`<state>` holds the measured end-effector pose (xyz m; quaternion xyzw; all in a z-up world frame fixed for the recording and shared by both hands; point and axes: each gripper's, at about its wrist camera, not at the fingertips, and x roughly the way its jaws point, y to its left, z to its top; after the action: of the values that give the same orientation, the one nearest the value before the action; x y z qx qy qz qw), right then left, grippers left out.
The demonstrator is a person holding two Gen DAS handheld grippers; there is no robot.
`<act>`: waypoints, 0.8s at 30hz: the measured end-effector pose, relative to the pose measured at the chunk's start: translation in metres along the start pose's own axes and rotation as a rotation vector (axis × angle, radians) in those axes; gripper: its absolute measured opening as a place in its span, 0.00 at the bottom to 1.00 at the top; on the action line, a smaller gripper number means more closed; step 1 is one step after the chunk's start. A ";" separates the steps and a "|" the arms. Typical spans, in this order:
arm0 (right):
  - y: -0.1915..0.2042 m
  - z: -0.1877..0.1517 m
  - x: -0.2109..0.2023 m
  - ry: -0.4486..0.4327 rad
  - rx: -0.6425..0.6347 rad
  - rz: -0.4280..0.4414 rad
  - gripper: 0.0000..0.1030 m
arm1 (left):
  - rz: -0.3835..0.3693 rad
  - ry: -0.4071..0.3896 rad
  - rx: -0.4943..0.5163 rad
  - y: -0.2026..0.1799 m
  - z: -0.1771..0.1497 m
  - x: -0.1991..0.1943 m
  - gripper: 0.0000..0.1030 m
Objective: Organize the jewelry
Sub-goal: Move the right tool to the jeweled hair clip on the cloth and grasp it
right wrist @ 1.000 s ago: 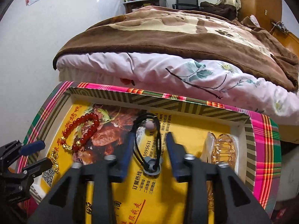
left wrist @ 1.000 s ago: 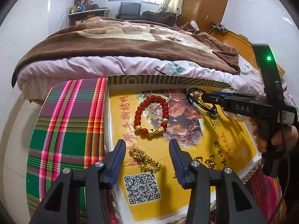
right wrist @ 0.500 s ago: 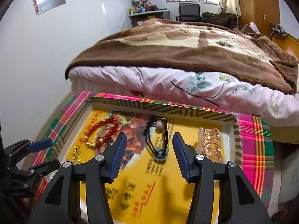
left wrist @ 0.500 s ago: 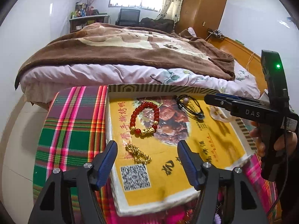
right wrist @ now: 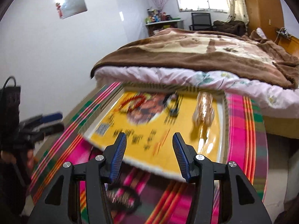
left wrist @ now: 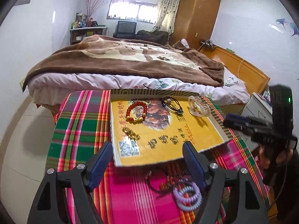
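Observation:
A yellow cardboard tray [left wrist: 196, 140] lies on a plaid cloth. In it are a red bead bracelet [left wrist: 136, 112], a small gold chain [left wrist: 131, 133], a black cord bracelet [left wrist: 171, 105] and a clear hair claw [left wrist: 198, 107]. Purple coil hair ties [left wrist: 187, 196] and a dark comb-like clip lie on the cloth in front of the tray. My left gripper [left wrist: 147, 165] is open and empty above the tray's near edge. My right gripper [right wrist: 148, 157] is open and empty; the right wrist view is blurred. The tray [right wrist: 186, 156] and claw [right wrist: 203, 110] show there too.
The plaid cloth [left wrist: 74, 130] covers a small table beside a bed [left wrist: 130, 59] with a brown blanket. The right gripper's body [left wrist: 276, 130] hangs at the table's right edge. A wooden wardrobe and headboard stand behind.
Both grippers have pulled back and up from the tray. The left jaws have opened wider. The loose hair ties on the cloth in front of the tray have come into view.

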<state>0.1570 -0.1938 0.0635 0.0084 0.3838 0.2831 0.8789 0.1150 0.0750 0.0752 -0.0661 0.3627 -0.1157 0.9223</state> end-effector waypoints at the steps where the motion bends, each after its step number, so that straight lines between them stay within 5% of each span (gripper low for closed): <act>1: 0.002 -0.009 -0.002 0.011 -0.011 0.016 0.51 | -0.005 -0.003 -0.003 -0.001 -0.003 -0.004 0.75; 10: 0.031 -0.063 -0.004 0.096 -0.153 0.115 0.50 | -0.026 0.023 -0.041 -0.005 -0.039 -0.018 0.75; 24: 0.060 -0.078 0.035 0.233 -0.301 0.113 0.50 | -0.039 0.072 -0.077 0.002 -0.063 -0.012 0.75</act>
<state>0.0937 -0.1414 -0.0011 -0.1344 0.4352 0.3855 0.8025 0.0636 0.0774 0.0369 -0.1045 0.3983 -0.1221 0.9031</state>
